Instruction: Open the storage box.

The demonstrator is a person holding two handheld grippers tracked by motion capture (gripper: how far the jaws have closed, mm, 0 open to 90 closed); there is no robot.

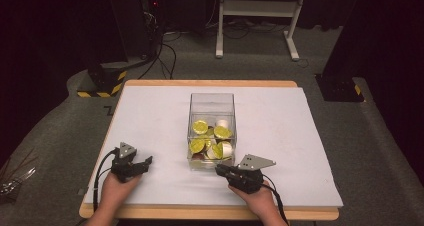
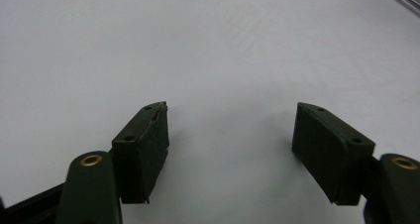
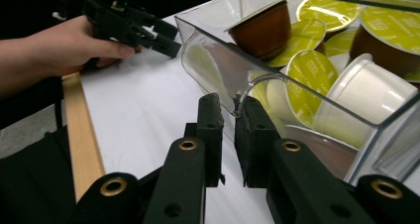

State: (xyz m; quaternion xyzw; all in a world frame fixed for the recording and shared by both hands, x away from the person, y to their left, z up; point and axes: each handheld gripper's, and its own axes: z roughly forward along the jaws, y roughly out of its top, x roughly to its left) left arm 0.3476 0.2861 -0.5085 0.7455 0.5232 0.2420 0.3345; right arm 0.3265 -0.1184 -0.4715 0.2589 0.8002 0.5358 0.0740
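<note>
Clear plastic marks the box [image 1: 212, 106], which stands mid-table on the white sheet [image 1: 280, 136] and holds yellow-lidded pods [image 1: 200, 127] with brown and white cups. The right gripper [image 1: 224, 169] sits at the box's near right corner; in the right gripper view its jaws are drawn almost together, a thin gap between the pads, with the rim of the box's near wall [image 3: 257, 80] just at their tips. Whether the pads pinch that rim cannot be told. The left gripper [image 1: 146, 162] rests on the sheet well left of the box; in its own view the jaws stand apart over bare sheet [image 2: 208, 45], holding nothing.
</note>
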